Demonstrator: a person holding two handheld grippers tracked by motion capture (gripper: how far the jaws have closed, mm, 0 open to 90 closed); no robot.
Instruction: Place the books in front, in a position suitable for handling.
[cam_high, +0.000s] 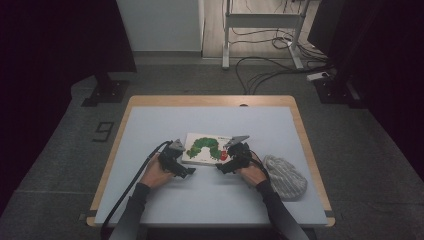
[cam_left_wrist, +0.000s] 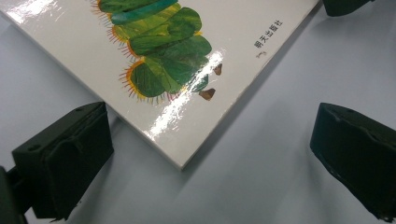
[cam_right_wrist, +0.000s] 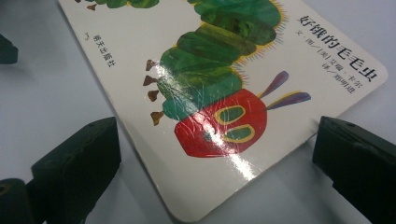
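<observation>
- We find the book (cam_high: 205, 148) lying flat, cover up, near the middle of the counter (cam_high: 165, 120).
- We note the left hand-held gripper (cam_high: 186, 171) at the book's near left corner, jaws spread wide, the corner lying between them on the counter, nothing grasped.
- We note the right hand-held gripper (cam_high: 221, 167) at the near right corner, likewise released, jaws either side of that corner.
- A grey knitted hat (cam_high: 285, 176) lies just right of the right hand (cam_high: 251, 175).

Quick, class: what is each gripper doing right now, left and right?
Left gripper: open, jaws apart at a corner of the glossy white caterpillar picture book, holding nothing.
Right gripper: open at another corner, holding nothing.
</observation>
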